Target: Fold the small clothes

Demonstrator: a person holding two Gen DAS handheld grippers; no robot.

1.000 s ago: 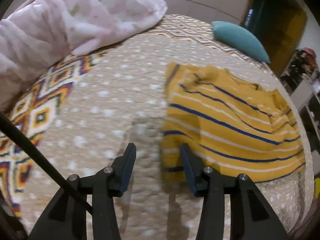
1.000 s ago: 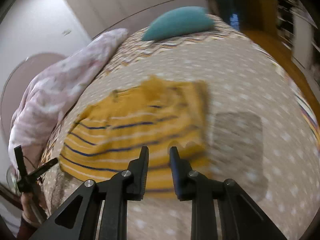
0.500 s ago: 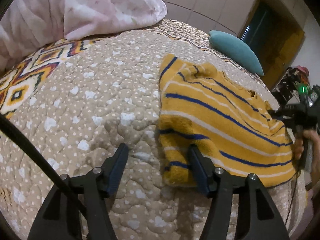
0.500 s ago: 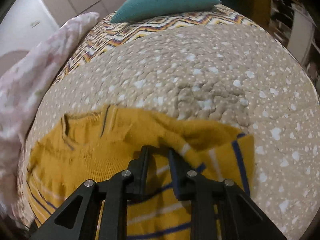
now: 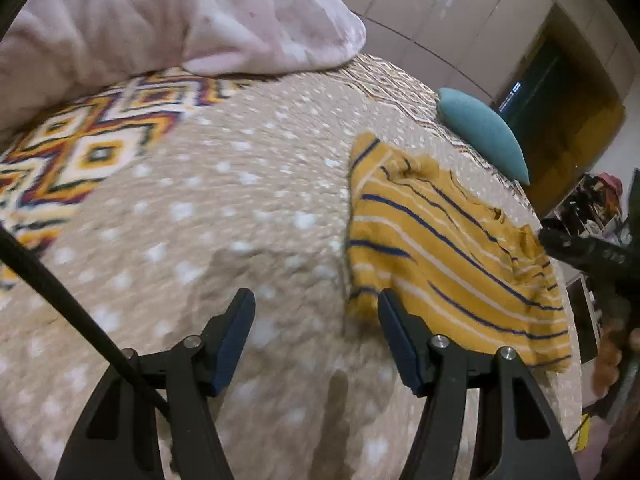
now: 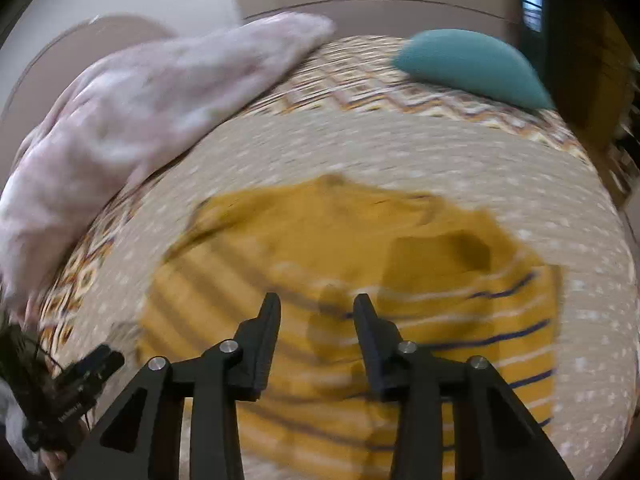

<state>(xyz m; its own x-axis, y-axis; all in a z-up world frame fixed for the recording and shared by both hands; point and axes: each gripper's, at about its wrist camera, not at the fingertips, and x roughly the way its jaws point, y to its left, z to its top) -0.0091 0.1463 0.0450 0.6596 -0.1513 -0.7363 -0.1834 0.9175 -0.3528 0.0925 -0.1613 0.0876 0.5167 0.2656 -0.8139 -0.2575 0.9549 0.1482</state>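
Observation:
A small yellow sweater with blue and white stripes [image 5: 448, 248] lies folded on the beige dotted quilt [image 5: 224, 208]. My left gripper [image 5: 316, 300] is open and empty, above the quilt at the sweater's near left corner. In the right wrist view the sweater [image 6: 360, 248] is blurred and lies under my right gripper [image 6: 316, 304], which is open, empty and raised above it. The right gripper also shows at the sweater's far right edge in the left wrist view [image 5: 576, 252].
A pink blanket [image 5: 168, 20] is heaped at the back left of the bed. A teal pillow [image 5: 480, 132] lies at the far edge. The quilt's patterned border [image 5: 80, 148] runs on the left. A cable [image 5: 60, 300] crosses my left gripper's side.
My right gripper has opened, let go of the sweater and lifted away from it. My left gripper has pulled back a little and stays open.

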